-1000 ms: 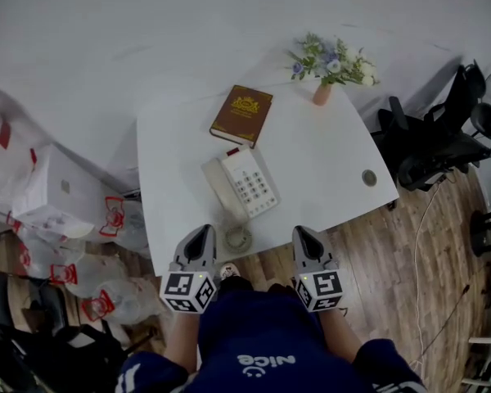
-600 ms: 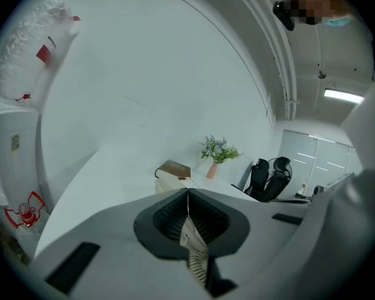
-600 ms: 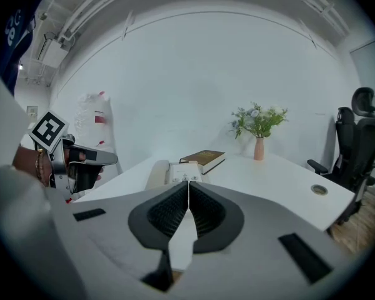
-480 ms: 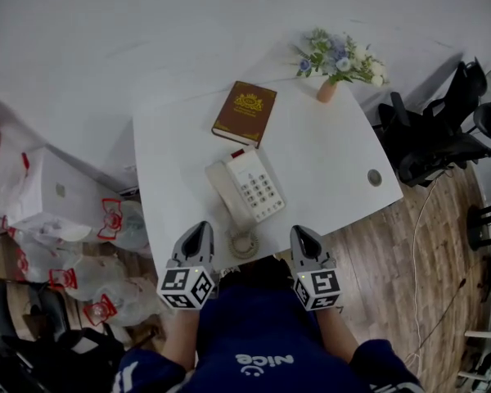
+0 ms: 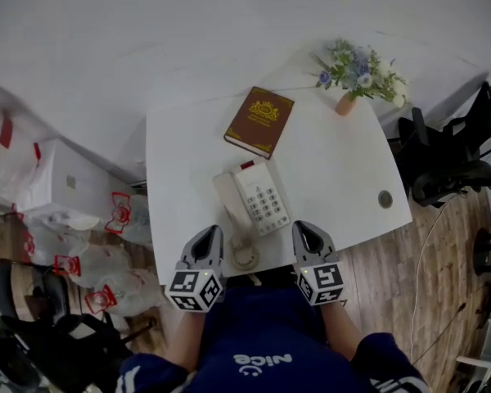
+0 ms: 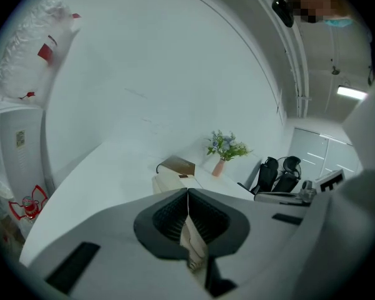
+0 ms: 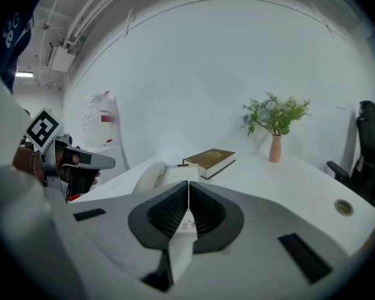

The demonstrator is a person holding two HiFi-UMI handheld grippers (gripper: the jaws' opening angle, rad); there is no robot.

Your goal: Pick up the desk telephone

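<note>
Telephone (image 5: 262, 205), boxy plastic, on smooth table (image 5: 335, 170).

- I read "nice", upside down from my view, in white on the person's blue shirt (image 5: 266, 359).
- The brown book (image 5: 260, 121) carries a gold emblem, and I can't read any title.
- The desk telephone (image 5: 254, 207) key markings are too small for me to read.
</note>
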